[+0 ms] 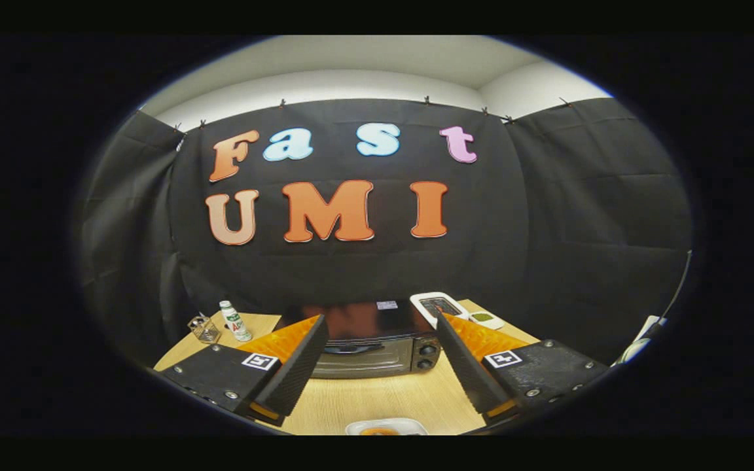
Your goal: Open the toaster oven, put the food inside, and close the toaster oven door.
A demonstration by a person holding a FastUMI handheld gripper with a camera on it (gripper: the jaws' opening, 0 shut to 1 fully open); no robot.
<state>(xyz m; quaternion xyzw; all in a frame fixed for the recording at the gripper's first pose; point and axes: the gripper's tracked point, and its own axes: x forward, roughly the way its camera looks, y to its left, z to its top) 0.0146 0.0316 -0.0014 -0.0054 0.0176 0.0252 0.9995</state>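
Toaster oven (377, 347) sits shut at twelve o'clock beyond the gripper (380, 337), whose wide-spread fingers hold nothing; they could miss its door handle (351, 348).

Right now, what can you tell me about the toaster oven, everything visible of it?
The toaster oven is a dark, boxy countertop unit with a glossy black top, a glass-fronted door with a handle along its upper edge, and two round knobs stacked beside the door. The door is shut. It stands upright on the wooden table, against the booth's black cloth wall, beyond the open fingers of the hand-held gripper, which touch nothing. A small sticker sits on its top.
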